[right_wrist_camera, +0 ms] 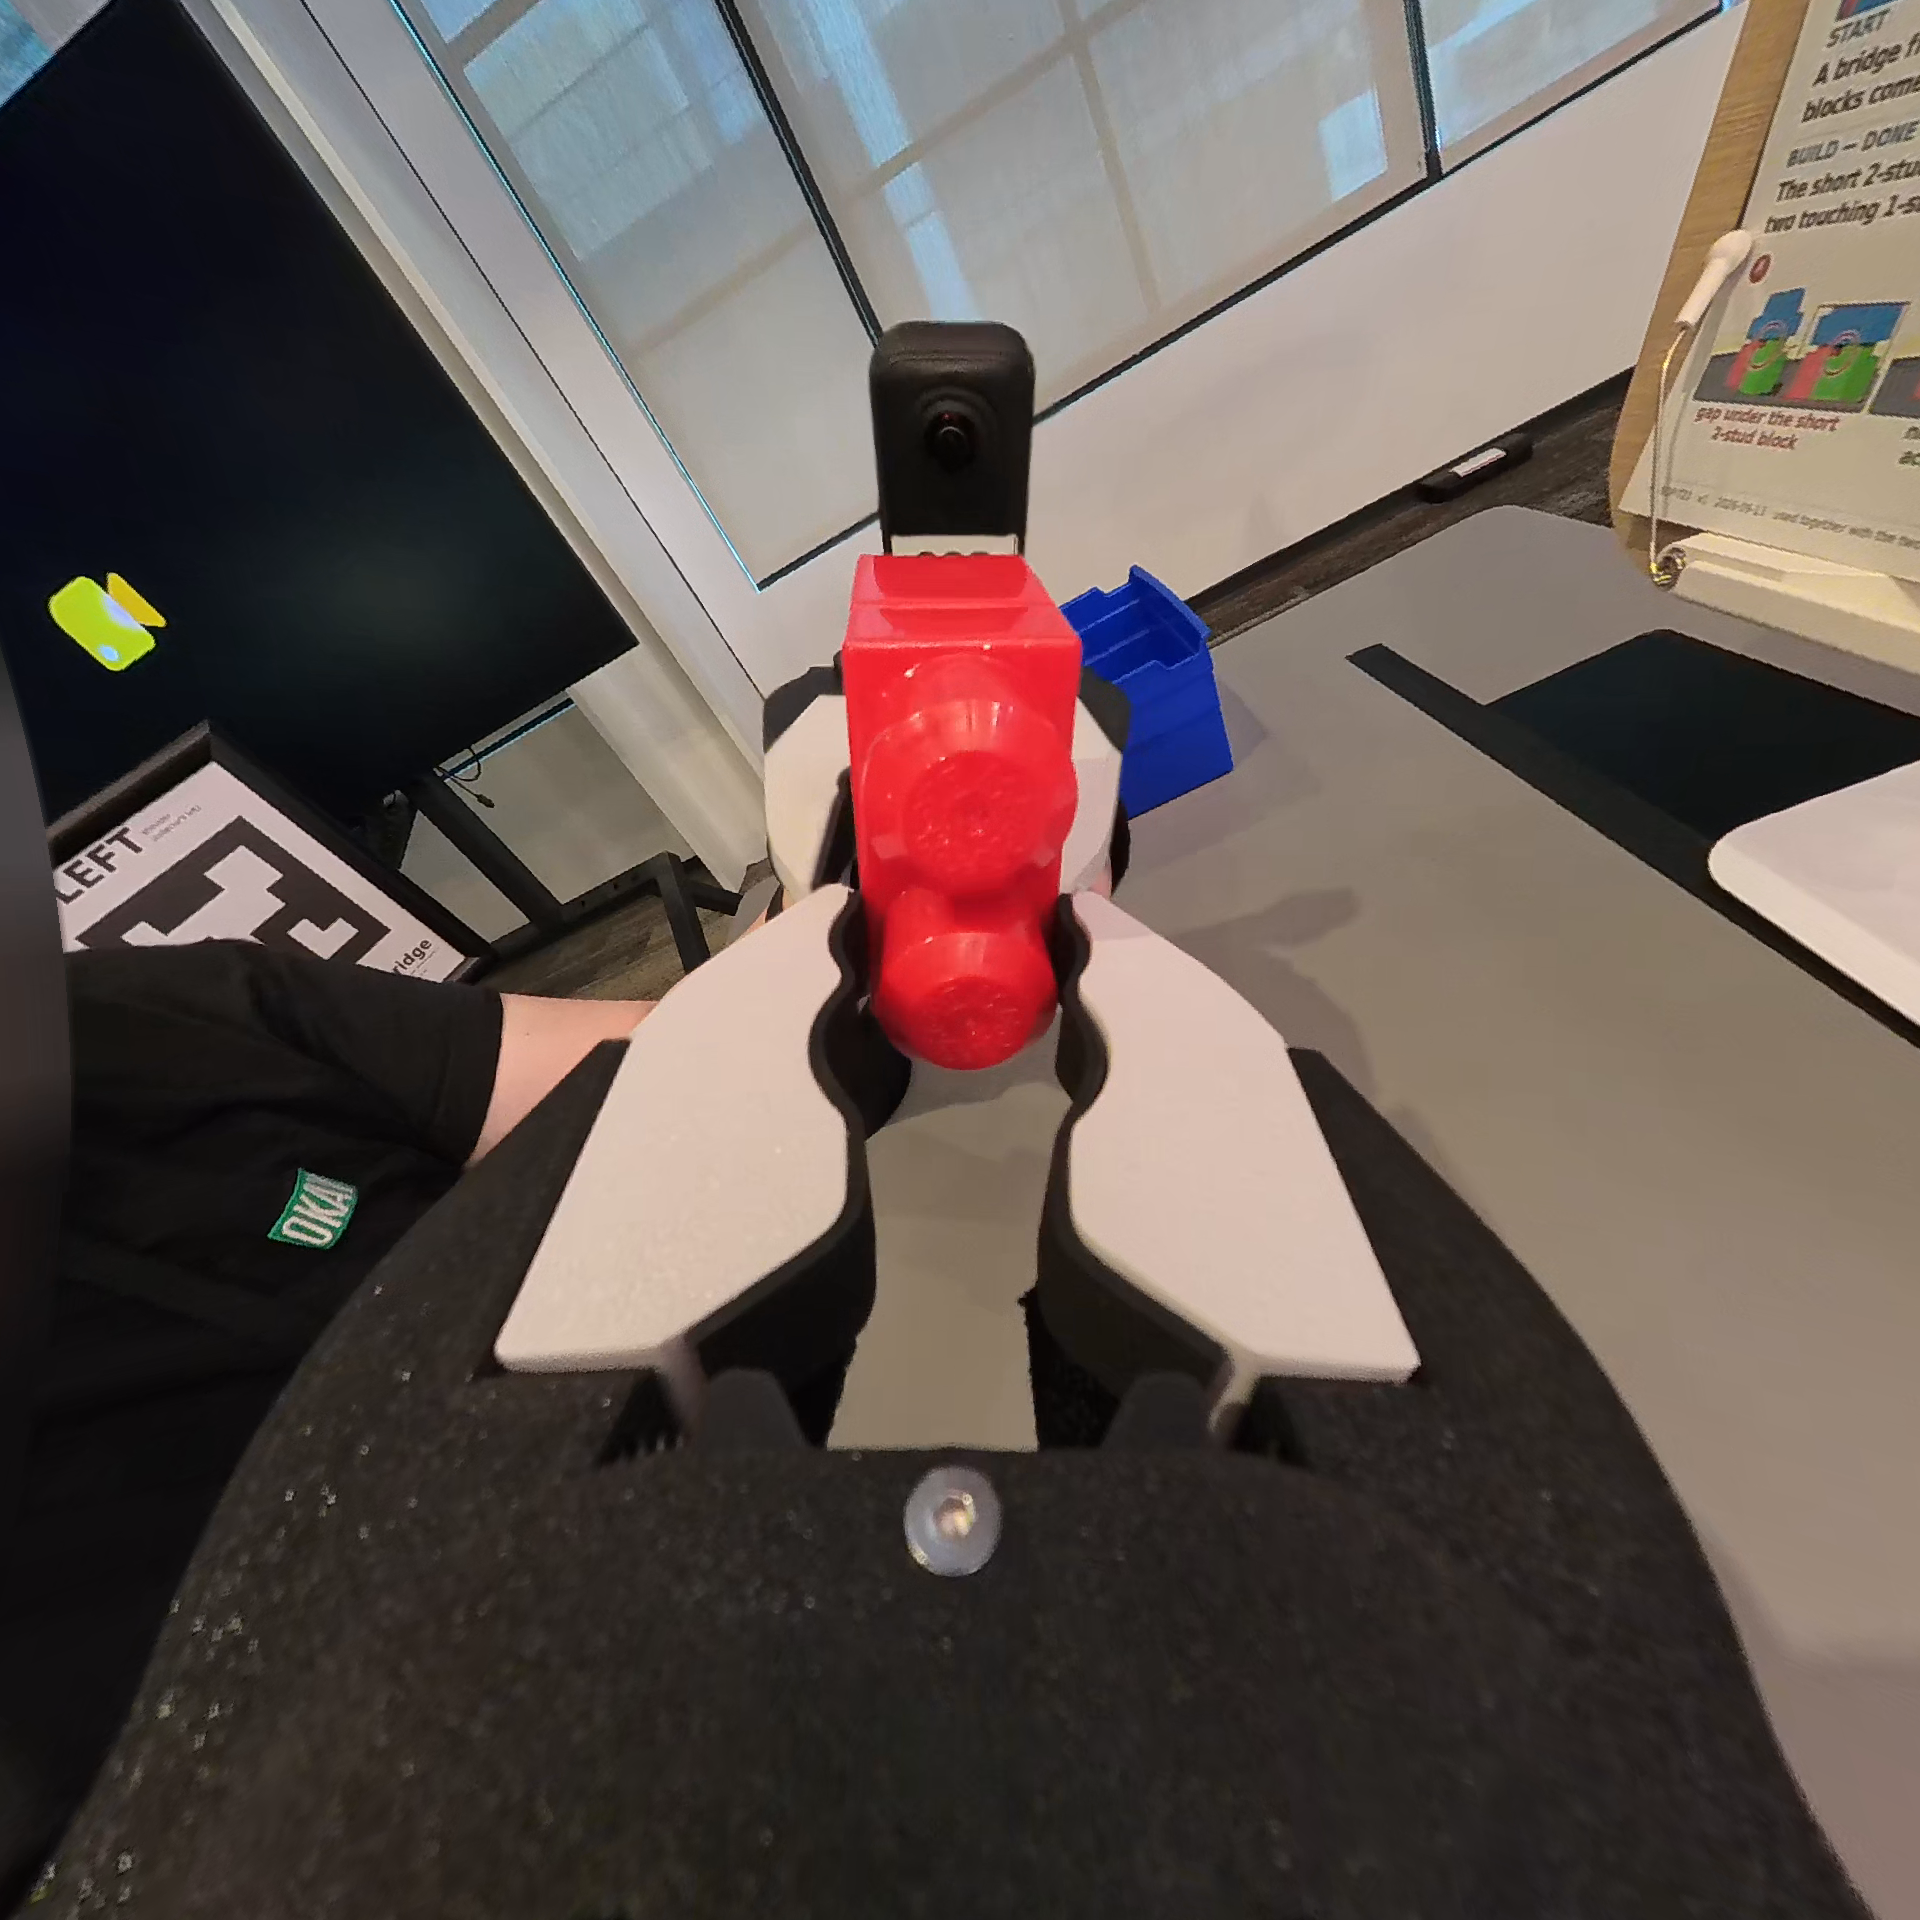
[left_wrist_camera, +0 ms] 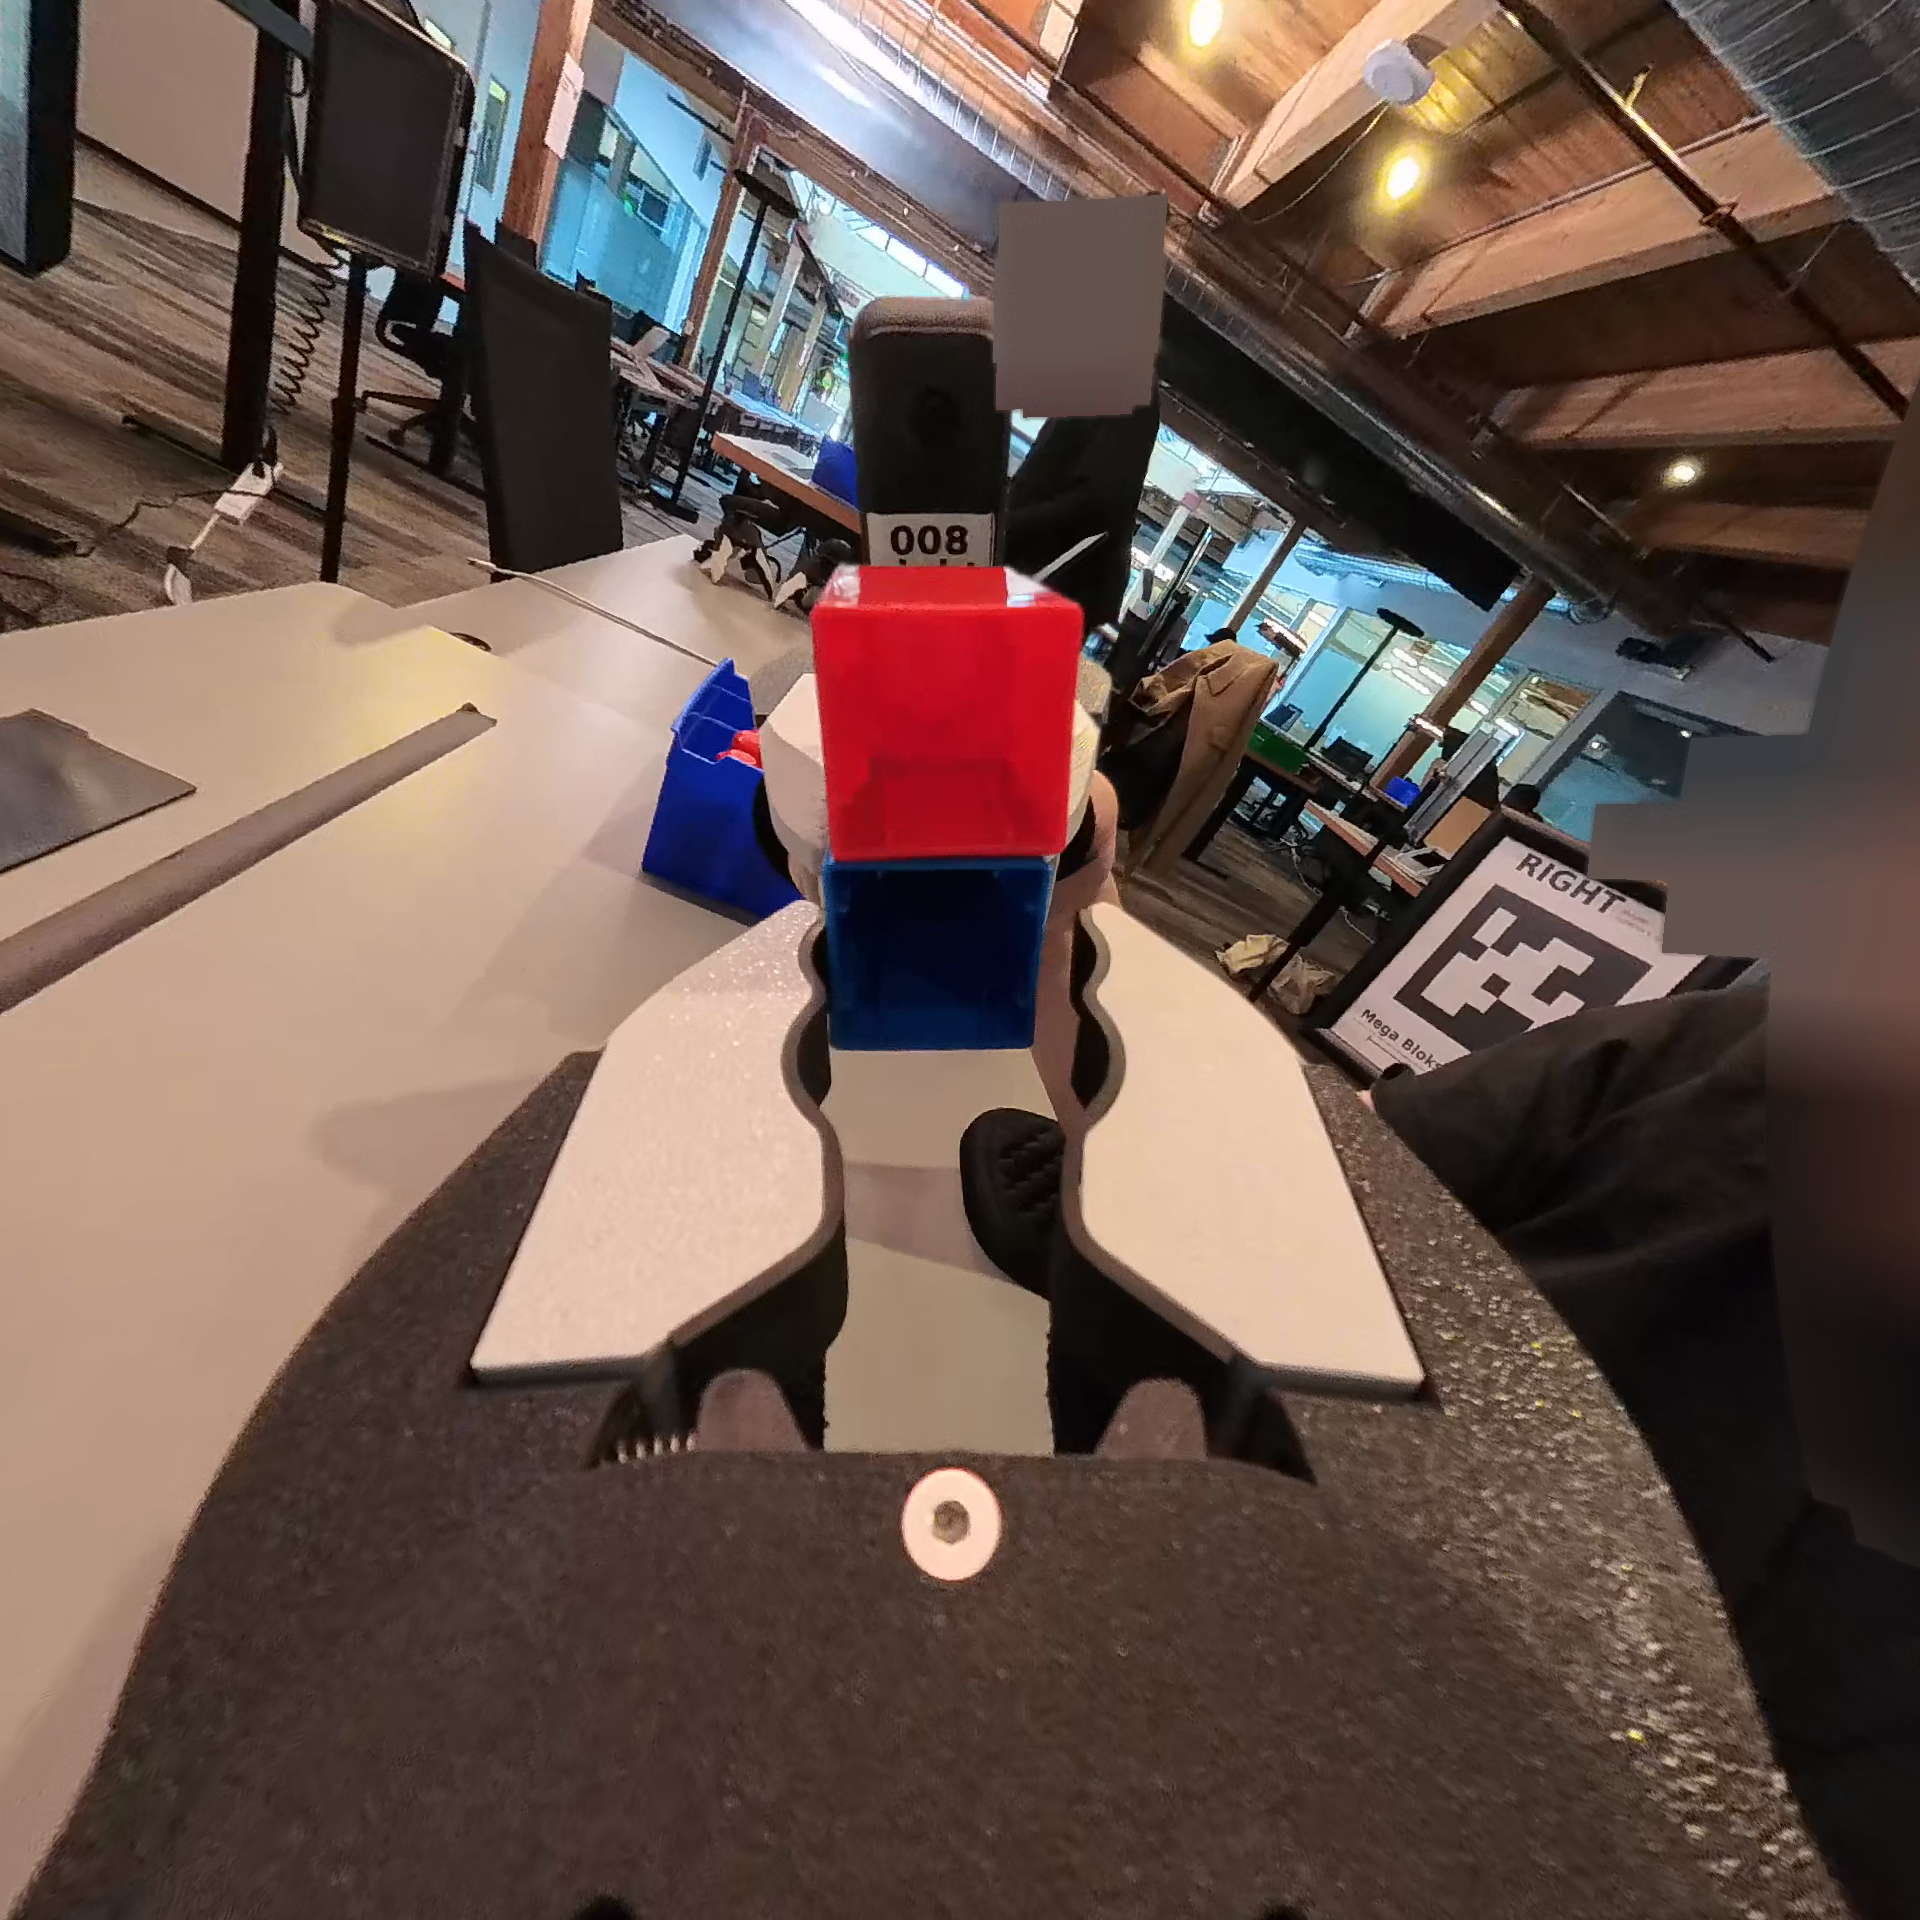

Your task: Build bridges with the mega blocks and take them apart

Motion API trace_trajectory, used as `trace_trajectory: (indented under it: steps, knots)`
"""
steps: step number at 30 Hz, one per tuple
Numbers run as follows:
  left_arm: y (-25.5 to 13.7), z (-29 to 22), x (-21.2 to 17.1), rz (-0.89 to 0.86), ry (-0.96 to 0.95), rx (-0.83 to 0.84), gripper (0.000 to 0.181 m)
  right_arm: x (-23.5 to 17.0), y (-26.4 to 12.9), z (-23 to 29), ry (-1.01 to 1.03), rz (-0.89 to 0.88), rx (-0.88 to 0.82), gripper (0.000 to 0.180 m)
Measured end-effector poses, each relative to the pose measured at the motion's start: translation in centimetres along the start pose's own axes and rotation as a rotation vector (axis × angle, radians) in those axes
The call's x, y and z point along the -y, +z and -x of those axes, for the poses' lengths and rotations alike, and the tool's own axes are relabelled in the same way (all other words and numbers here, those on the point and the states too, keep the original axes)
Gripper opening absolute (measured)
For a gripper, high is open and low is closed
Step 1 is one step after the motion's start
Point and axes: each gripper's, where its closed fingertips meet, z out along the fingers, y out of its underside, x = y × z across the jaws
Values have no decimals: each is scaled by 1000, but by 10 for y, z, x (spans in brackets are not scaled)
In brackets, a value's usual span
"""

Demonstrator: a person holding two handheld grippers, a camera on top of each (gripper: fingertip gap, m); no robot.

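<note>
A: Left tongs [left_wrist_camera: 940, 977] first, closest to the lens. What've they got?

B: Clamped on a blue block [left_wrist_camera: 933, 951], hollow underside facing the cam. Both white fingers [left_wrist_camera: 717, 1122] press its sides near the tips.

A: And the red one above it?

B: Red block [left_wrist_camera: 940, 727] sits right on top of the blue, touching, hollow side also toward the left cam. Whether they're pressed together or just butted — can't tell.

A: Right side?

B: Right tongs [right_wrist_camera: 961, 987] grip that same red block [right_wrist_camera: 961, 769], 2 studs pointing at the right cam, the nearer stud pinched between the fingertips [right_wrist_camera: 1101, 966]. Blue block isn't visible from there, hidden behind the red.

A: So both pieces are up in the air?

B: Yep, held between the 2 tools, above the grey tabletop [left_wrist_camera: 260, 935]. Each cam sees the other tool's black camera [left_wrist_camera: 928, 416] poking up behind the red block.

A: Anything else nearby?

B: Blue bin [left_wrist_camera: 717, 810] on the tabletop behind the blocks, w/ red bits inside. Marker card [left_wrist_camera: 1496, 966] propped at the right in the left view, another [right_wrist_camera: 229, 883] at the left in the right view. Instruction sheet [right_wrist_camera: 1797, 260] stands at the far right; dark monitor [right_wrist_camera: 260, 416] beyond the tabletop edge.
</note>
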Motion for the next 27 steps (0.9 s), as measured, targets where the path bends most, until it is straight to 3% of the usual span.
trace_trajectory:
  steps: [5,27]
  knots:
    - [-3,3,0,3,13,22,35,-2,2,0,-5,14,-1,34]
    - [0,9,-8,43,10,60,34,-8,1,-3,-20,51,-41,34]
